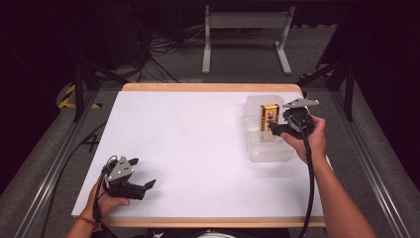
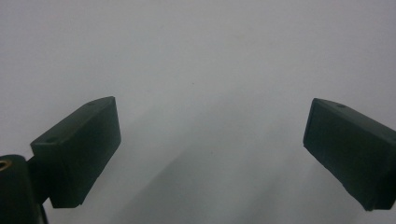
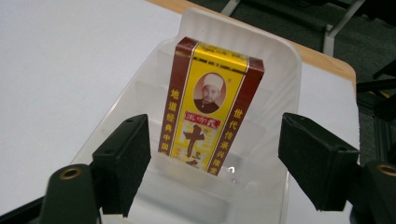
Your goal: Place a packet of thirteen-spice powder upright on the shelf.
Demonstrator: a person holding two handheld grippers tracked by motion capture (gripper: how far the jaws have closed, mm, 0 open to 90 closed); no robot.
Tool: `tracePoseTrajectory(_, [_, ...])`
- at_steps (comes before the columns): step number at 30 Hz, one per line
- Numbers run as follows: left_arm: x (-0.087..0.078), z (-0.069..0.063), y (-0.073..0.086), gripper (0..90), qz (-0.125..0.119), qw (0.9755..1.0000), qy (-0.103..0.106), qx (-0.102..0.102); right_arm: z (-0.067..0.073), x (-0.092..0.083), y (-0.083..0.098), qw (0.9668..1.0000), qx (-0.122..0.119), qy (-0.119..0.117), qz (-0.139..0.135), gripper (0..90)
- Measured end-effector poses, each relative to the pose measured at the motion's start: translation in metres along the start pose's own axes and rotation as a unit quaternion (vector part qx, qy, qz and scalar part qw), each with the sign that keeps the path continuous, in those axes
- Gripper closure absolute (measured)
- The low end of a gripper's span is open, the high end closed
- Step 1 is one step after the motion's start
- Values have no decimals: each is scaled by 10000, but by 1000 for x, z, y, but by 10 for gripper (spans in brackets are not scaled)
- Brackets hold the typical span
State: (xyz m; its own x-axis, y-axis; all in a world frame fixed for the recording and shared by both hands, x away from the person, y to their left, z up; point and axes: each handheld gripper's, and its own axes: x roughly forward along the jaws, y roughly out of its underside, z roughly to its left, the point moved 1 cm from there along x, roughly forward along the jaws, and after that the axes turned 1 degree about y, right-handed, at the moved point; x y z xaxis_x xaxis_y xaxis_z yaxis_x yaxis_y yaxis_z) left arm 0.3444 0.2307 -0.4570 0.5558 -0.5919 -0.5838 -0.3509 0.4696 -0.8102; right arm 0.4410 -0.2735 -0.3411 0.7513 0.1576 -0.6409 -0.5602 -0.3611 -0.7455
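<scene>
One box [image 3: 211,105] stands upright inside a clear plastic bin [image 3: 289,70] at the far right of the white surface [image 1: 198,144]. Right tongs [image 3: 215,165] sit right at it, jaws spread either side, pads not touching, gap on both sides; the box is just beyond the tips. In the high view the right tongs [image 1: 277,130] hover over the bin [image 1: 257,151], held by the right hand [image 1: 311,139]. Box [image 1: 270,117] is tall and narrow: yellow front, dark red side bands with yellow characters, small portrait near the top, red label strip under it, big red character low down. It leans slightly against the bin wall. Left tongs [image 1: 148,186] rest at the near left of the surface, well apart from the box, jaws spread wide with nothing between them [image 2: 210,158].
</scene>
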Motion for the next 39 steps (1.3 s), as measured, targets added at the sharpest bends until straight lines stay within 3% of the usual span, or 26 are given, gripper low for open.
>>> tracePoseTrajectory(16, [0,0,0,47,-2,10000,-6,2,1,-18,18,9982,-487,-347,-88,233])
tracePoseTrajectory(28, [1,-1,0,47,34,10000,3,-3,0,-29,30,9975,-581,-367,-186,217])
tracePoseTrajectory(39, [2,-1,0,47,66,10000,17,9,7,-39,44,9957,-846,-264,-279,190])
